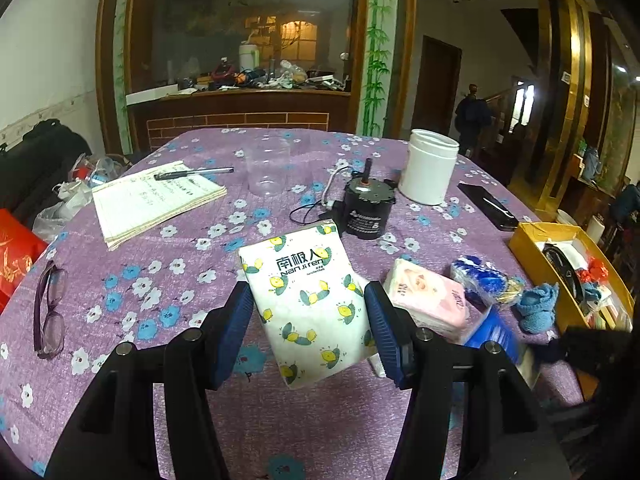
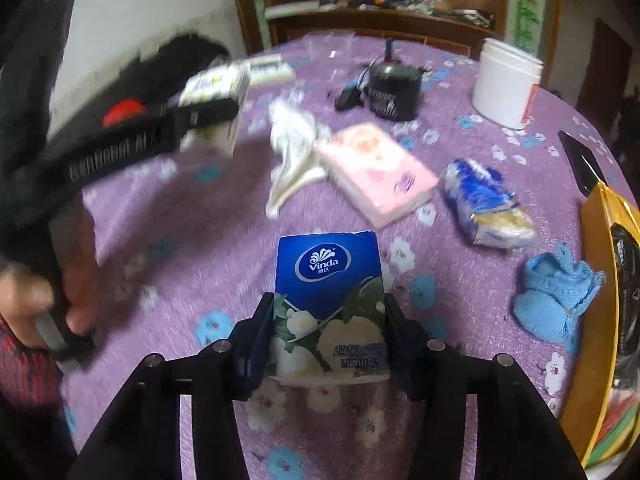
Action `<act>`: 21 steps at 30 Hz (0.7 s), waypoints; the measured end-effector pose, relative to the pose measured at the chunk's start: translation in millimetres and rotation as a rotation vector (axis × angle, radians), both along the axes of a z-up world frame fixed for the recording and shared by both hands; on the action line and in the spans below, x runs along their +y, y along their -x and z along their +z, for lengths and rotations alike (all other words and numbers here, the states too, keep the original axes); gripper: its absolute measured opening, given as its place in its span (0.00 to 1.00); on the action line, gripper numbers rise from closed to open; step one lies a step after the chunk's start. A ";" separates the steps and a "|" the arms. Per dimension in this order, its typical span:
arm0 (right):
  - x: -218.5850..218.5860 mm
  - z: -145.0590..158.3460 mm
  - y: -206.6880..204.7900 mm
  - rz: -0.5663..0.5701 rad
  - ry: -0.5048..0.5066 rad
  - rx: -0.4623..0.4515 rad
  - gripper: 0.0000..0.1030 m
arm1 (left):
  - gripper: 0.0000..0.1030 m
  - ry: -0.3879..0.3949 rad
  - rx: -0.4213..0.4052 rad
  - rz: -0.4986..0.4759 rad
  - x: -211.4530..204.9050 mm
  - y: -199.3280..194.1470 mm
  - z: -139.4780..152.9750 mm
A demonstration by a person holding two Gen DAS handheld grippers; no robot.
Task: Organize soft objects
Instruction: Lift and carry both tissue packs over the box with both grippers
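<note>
My left gripper (image 1: 308, 300) is shut on a white tissue pack with lemon print (image 1: 308, 300) and holds it above the purple flowered tablecloth (image 1: 180, 280). My right gripper (image 2: 328, 320) is shut on a blue Vinda tissue pack (image 2: 328, 280), also lifted. On the cloth lie a pink tissue pack (image 2: 380, 172), a blue and white wrapped pack (image 2: 484, 204), a light blue knitted bootie (image 2: 556, 300) and a crumpled white cloth (image 2: 292, 148). The left gripper with its lemon pack shows blurred in the right wrist view (image 2: 216, 100).
A yellow box (image 1: 536, 248) with mixed items stands at the right edge. A black motor (image 1: 364, 208), white jar (image 1: 430, 166), clear jar (image 1: 268, 168), notebook with pen (image 1: 156, 200), glasses (image 1: 50, 308) and a black phone (image 1: 486, 204) are on the table.
</note>
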State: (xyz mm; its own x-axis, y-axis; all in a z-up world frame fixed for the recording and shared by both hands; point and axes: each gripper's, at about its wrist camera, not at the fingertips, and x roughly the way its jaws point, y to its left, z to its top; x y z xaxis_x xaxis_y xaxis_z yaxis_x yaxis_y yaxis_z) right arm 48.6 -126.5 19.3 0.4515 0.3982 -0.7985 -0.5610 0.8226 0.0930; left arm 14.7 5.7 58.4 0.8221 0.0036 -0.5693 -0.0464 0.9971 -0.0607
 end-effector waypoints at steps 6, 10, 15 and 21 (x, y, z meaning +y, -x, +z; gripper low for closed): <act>-24.5 31.5 3.8 -0.078 -0.171 -0.135 0.50 | 0.55 -0.071 -0.059 -0.043 -17.0 9.6 5.0; -36.6 41.6 2.6 -0.121 -0.249 -0.167 0.51 | 0.55 -0.140 -0.093 -0.047 -27.9 14.0 6.4; -44.5 49.1 2.4 -0.145 -0.290 -0.191 0.51 | 0.55 -0.205 -0.132 -0.044 -37.8 20.2 7.4; -44.0 52.1 3.9 -0.149 -0.290 -0.211 0.51 | 0.55 -0.270 -0.165 -0.050 -48.2 24.9 7.2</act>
